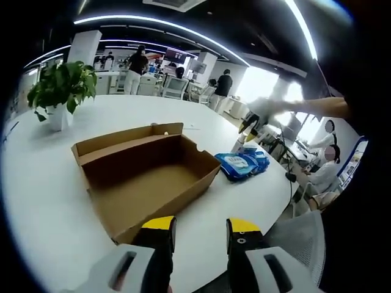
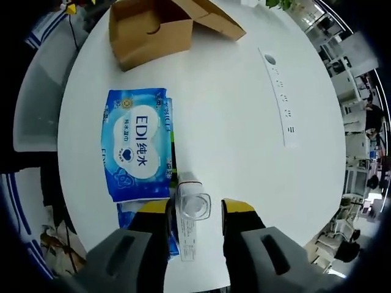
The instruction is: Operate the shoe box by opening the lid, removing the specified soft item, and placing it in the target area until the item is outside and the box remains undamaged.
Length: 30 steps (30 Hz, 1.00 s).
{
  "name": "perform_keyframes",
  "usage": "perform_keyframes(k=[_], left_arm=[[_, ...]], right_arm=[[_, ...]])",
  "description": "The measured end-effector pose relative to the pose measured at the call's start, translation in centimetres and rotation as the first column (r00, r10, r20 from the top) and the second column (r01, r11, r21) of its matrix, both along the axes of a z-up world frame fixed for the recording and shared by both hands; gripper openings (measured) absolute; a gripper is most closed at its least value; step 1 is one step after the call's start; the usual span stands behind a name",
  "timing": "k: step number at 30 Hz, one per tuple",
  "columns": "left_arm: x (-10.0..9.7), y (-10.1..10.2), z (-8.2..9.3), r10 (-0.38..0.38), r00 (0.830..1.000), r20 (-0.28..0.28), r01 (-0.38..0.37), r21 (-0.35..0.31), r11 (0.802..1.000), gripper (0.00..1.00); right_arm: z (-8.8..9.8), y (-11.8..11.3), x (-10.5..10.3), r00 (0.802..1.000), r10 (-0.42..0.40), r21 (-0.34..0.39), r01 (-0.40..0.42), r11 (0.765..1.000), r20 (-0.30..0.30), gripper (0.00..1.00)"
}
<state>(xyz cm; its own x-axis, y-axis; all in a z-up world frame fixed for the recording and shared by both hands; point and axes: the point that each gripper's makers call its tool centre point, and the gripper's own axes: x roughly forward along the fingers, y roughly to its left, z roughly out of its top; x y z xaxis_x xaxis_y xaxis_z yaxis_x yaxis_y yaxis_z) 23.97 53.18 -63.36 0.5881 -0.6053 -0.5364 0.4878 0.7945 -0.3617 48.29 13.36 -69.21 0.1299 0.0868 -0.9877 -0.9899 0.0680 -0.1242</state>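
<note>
Looks basically done: shoe box (image 1: 146, 177) sits open and empty on the tabletop (image 2: 244, 122), blue wipes pack (image 2: 137, 143) lying just beside it. Left gripper (image 1: 200, 235) and right gripper (image 2: 195, 213) both open, holding nothing.

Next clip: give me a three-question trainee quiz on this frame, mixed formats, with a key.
1. True or false: the cardboard shoe box on the white table is open and its inside looks empty.
2. Multiple choice: where does the blue wipes pack lie? A) inside the box B) on the table beside the box C) between the left gripper's fingertips
3. Fill in: in the right gripper view, a small clear ____ lies between the tips of the right gripper.

Key: 1 true. 2 B. 3 bottle; the right gripper's jaws stand apart on either side of it, and actual contact cannot be judged.
</note>
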Motion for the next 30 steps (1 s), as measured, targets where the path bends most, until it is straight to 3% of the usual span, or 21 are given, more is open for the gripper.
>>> perform_keyframes(k=[7, 11, 15, 20, 23, 25, 27, 30], left_arm=[[0.3, -0.2, 0.4, -0.013, 1.0, 0.012, 0.013, -0.011, 1.0, 0.33], [0.6, -0.2, 0.8, -0.015, 1.0, 0.021, 0.015, -0.024, 1.0, 0.33], [0.6, 0.0, 0.9, -0.01, 1.0, 0.025, 0.011, -0.034, 0.999, 0.33], [0.6, 0.4, 1.3, 0.014, 0.999, 0.032, -0.012, -0.055, 0.998, 0.33], [0.9, 0.9, 1.5, 0.041, 0.999, 0.035, -0.038, -0.064, 0.997, 0.33], [1.0, 1.3, 1.6, 0.052, 0.998, 0.037, -0.05, -0.071, 0.996, 0.33], [1.1, 1.5, 1.7, 0.059, 0.997, 0.039, -0.056, -0.076, 0.996, 0.33], [1.4, 2.0, 1.9, 0.083, 0.996, 0.045, -0.079, -0.088, 0.993, 0.33]], right_arm=[[1.3, -0.8, -0.2, 0.998, -0.049, 0.021, 0.048, 0.999, 0.035, 0.33], [2.2, -1.3, -0.2, 0.988, -0.14, 0.075, 0.135, 0.988, 0.068, 0.33], [2.9, -2.2, -0.4, 0.965, -0.245, 0.138, 0.231, 0.963, 0.092, 0.35], [3.9, -3.1, -0.9, 0.903, -0.42, 0.275, 0.383, 0.882, 0.091, 0.36], [4.5, -3.5, -1.6, 0.84, -0.54, 0.368, 0.485, 0.793, 0.057, 0.34], [4.8, -4.1, -1.9, 0.786, -0.618, 0.446, 0.547, 0.709, 0.018, 0.34], [4.9, -4.2, -2.7, 0.755, -0.656, 0.475, 0.585, 0.657, -0.023, 0.35], [5.4, -4.3, -3.7, 0.691, -0.719, 0.557, 0.627, 0.545, -0.075, 0.36]])
